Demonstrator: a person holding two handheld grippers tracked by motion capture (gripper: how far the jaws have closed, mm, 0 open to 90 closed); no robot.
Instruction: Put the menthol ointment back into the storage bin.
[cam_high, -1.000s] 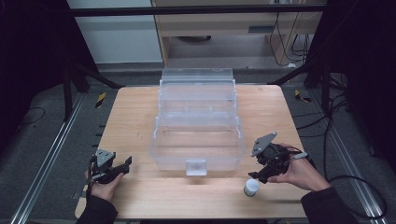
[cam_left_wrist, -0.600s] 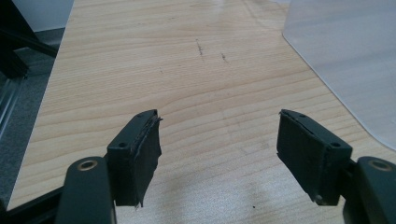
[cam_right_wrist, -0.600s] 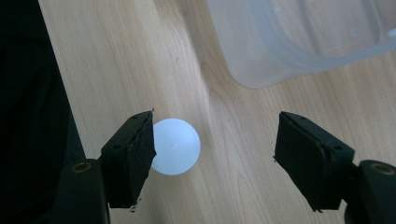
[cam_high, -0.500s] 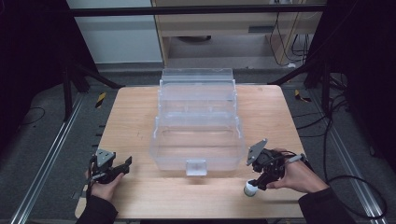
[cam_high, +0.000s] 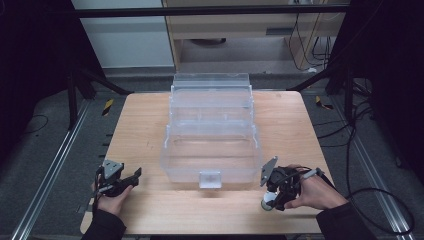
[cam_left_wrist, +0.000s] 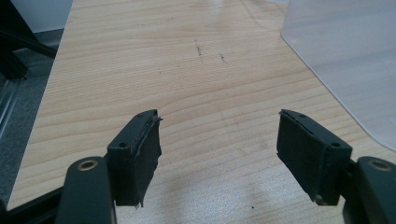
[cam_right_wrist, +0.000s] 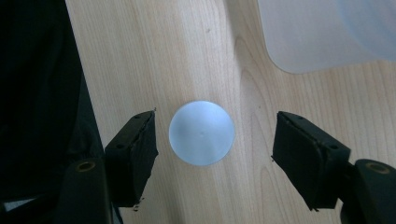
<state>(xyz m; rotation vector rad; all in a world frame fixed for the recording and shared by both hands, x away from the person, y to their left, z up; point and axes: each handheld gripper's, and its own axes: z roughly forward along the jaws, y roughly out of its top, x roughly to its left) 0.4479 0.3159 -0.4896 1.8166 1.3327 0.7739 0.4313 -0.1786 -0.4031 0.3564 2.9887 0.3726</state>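
Plainly, the right tool (cam_right_wrist: 215, 140) — still ungripping, closing in — straddles a round, pale-white, smooth cap (cam_right_wrist: 201, 132) on the table (cam_right_wrist: 187, 56).

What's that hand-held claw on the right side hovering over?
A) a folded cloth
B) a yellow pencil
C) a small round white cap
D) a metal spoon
C: in the right gripper view, a small round white cap sits on the wooden table between the open jaws of the right gripper, with gaps on both sides, beside the clear plastic box.
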